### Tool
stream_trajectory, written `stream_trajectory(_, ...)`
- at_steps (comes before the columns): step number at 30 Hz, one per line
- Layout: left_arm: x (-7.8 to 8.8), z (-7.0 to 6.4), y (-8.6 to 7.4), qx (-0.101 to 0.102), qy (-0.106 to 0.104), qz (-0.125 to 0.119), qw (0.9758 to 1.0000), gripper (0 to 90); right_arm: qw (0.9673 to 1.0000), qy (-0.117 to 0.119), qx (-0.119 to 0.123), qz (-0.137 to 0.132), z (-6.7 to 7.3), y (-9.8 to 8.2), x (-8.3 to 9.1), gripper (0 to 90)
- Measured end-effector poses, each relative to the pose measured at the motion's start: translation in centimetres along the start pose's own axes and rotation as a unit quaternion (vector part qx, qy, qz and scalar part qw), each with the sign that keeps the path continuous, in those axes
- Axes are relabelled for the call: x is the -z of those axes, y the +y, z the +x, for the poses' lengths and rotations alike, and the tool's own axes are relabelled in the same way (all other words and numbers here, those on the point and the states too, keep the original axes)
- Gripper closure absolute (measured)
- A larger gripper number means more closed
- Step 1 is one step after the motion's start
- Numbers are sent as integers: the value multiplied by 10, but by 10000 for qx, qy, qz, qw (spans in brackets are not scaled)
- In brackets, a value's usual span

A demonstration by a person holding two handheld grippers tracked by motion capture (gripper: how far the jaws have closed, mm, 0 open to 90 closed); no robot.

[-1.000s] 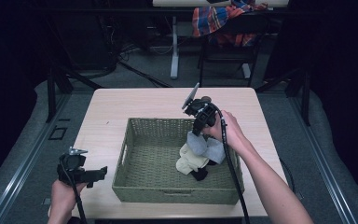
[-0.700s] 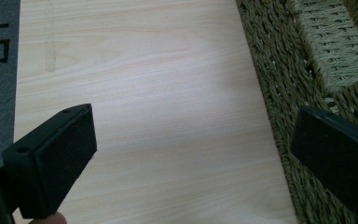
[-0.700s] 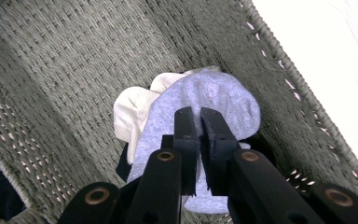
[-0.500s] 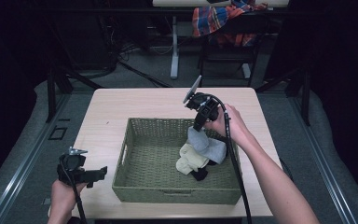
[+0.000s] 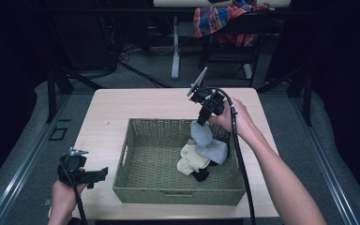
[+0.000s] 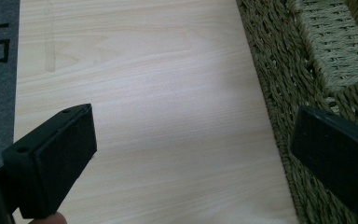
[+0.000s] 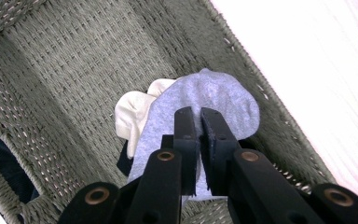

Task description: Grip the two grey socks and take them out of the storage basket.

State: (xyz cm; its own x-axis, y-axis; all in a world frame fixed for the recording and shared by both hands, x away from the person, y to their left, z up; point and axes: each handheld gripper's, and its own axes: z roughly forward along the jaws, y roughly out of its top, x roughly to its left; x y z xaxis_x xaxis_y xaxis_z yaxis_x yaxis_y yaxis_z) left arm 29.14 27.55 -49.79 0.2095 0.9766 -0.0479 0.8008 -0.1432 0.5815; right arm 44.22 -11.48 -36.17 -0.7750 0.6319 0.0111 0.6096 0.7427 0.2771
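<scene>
Standing as one light wooden desk [image 5: 122, 112], carrying one woven green basket [image 5: 136, 154] near its middle. Lying inside the basket at the right end: a small heap of socks, counting one grey sock [image 5: 206, 140], one cream sock [image 5: 191, 161] and one black sock [image 5: 200, 176] at the bottom. Hanging from the right claw [image 5: 200, 121], the grey sock [image 7: 205, 102] draping straight down over the cream one, lower end touching the heap. Pinching the sock's upper edge, jaws almost fully closed on the cloth. Hovering at the desk's near left corner, left claw [image 5: 104, 172] gaping wide [image 6: 191, 154], gripping nothing, just beside the basket's outer wall [image 6: 284, 70].
</scene>
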Motion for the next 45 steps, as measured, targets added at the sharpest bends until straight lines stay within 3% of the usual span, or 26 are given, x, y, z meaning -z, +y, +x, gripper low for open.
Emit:
stream_trajectory(22, 0, 0, 0, 0, -5, 6, 10000, 6, 9993, -245, -194, -201, -19, -18, 39, 856)
stream_trajectory(37, 0, 0, 0, -1, 1, 17, 10000, 6, 9971, -486, -554, -161, -46, -54, 57, 855)
stream_trajectory(45, 0, -1, 0, 4, 13, 18, 10000, 6, 9940, -630, -890, -72, -68, -84, 61, 856)
